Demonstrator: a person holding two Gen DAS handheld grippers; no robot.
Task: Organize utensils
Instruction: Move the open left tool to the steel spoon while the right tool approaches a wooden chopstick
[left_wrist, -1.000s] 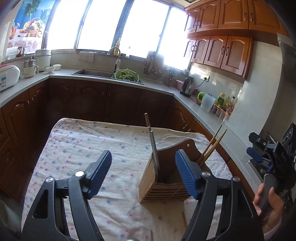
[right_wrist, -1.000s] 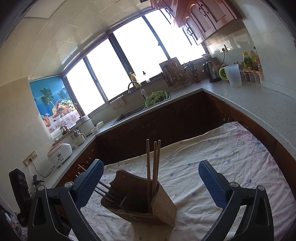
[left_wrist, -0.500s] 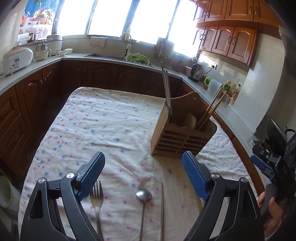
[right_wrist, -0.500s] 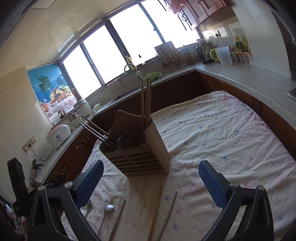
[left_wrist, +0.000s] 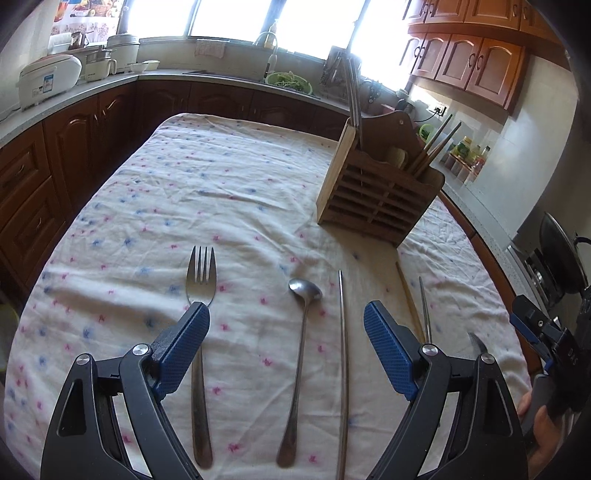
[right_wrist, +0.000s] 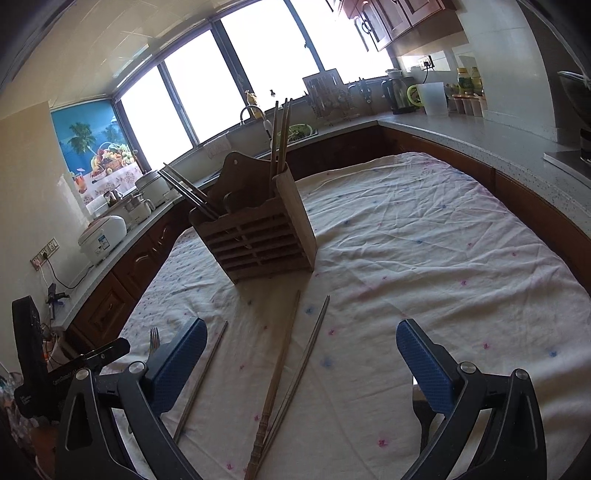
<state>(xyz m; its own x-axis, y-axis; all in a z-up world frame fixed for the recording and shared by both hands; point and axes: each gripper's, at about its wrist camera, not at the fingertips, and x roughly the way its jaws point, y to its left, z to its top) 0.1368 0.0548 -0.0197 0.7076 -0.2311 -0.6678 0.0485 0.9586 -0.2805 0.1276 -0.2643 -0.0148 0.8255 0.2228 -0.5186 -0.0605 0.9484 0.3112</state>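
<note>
left view: fork (left_wrist: 200, 275), spoon (left_wrist: 305, 290) | right view: wooden chopstick (right_wrist: 277, 373)

A: The fork (left_wrist: 200, 280) and spoon (left_wrist: 304, 290) at twelve o'clock of the left hand-held gripper (left_wrist: 286, 325)?

B: Shiny bare metal. The cloth (left_wrist: 229, 192) under them is matt, creased fabric (printed with small flowers).

A: The holder (left_wrist: 373, 199) at one o'clock?

B: Slatted wood, dull finish. The gripper pads (left_wrist: 388, 343) look like blue, finely textured rubber or plastic on matt black plastic.
</note>
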